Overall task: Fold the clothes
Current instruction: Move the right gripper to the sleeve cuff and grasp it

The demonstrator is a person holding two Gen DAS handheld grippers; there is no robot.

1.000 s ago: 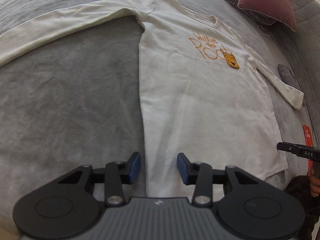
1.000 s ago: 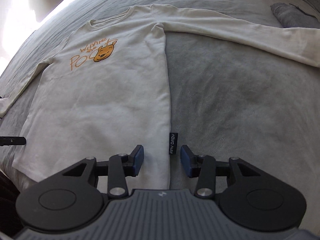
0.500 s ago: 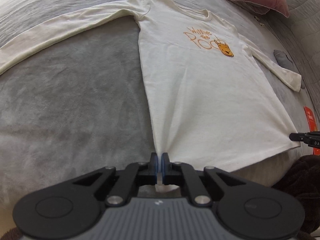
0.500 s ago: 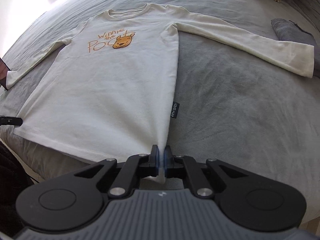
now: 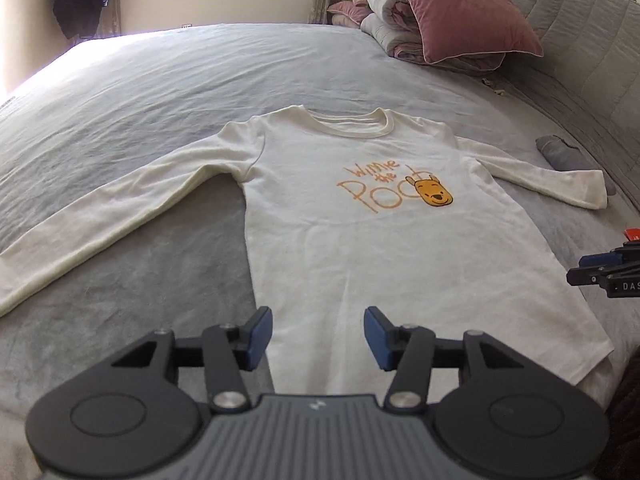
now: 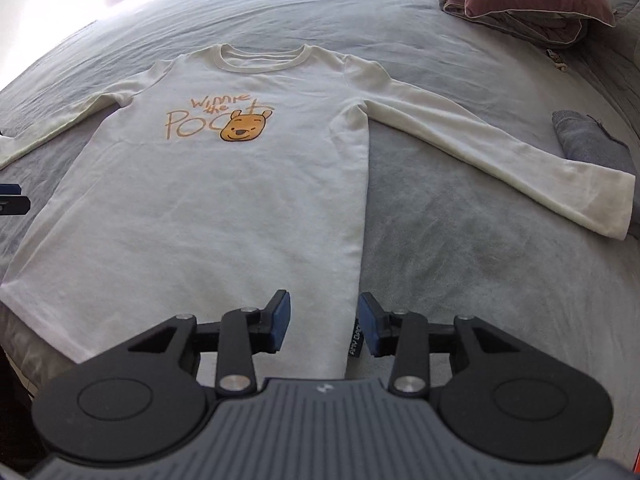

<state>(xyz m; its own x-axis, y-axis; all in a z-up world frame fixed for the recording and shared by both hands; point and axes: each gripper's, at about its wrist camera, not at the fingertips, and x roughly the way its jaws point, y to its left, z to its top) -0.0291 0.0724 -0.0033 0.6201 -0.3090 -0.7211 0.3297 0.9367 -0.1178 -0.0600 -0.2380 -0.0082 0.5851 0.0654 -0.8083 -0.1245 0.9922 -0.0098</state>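
A cream long-sleeved shirt with an orange bear print lies flat, front up, on the grey bed, both sleeves spread out to the sides. My left gripper stands open over the shirt's lower left hem corner, holding nothing. My right gripper is open too, over the lower right hem corner of the shirt, its right pad beside the small black side label. The tip of the right gripper shows at the right edge of the left wrist view.
The grey bed cover stretches wide around the shirt. A pink pillow on folded bedding sits at the head end. A small grey cloth lies by the right sleeve's cuff. The padded headboard runs along the right.
Half a second ago both grippers were shut on the hem corners; now both are open and the shirt lies flat. Both cameras have tilted up, showing more of the bed's far end.
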